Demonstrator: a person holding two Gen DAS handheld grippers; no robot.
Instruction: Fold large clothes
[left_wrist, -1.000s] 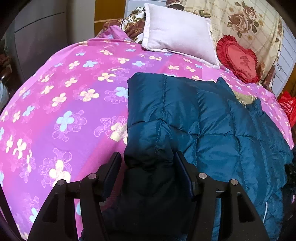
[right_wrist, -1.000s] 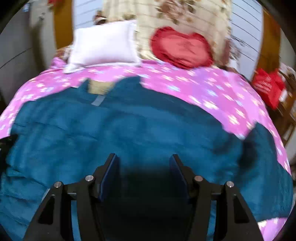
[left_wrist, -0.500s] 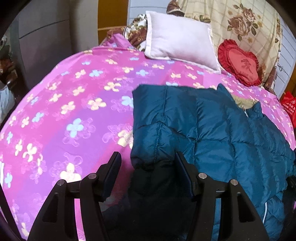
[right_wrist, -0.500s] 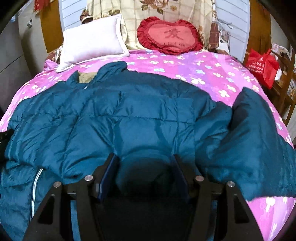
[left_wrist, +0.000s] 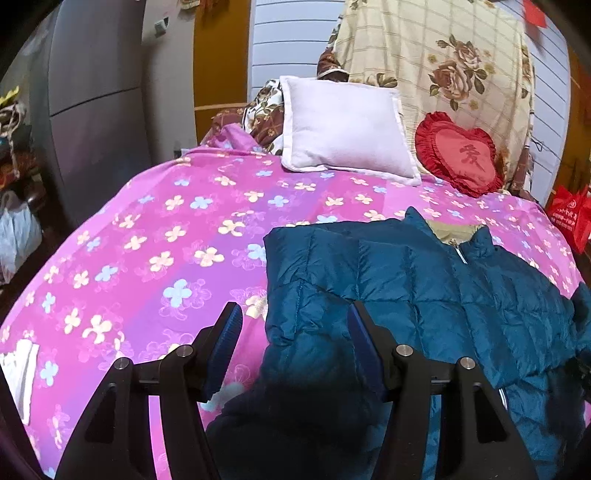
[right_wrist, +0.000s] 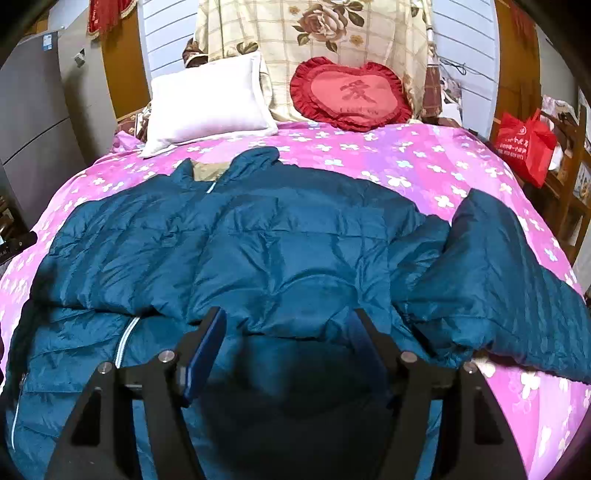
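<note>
My left tool (left_wrist: 293, 328) hangs spread above the teal jacket's (left_wrist: 424, 295) folded edge; my right tool (right_wrist: 288, 325), just widened, holds nothing, jacket beneath on the bed (left_wrist: 147, 258).

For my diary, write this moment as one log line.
left tongs: open; right tongs: just opened wider, nothing pinched; blue jacket: sleeve folded in, on bed

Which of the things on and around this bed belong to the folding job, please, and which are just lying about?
Job:
teal padded jacket
left gripper
right gripper
pink floral bedspread, the folding surface

Lying about:
white pillow
red heart cushion
red bag
rose-print blanket
</note>
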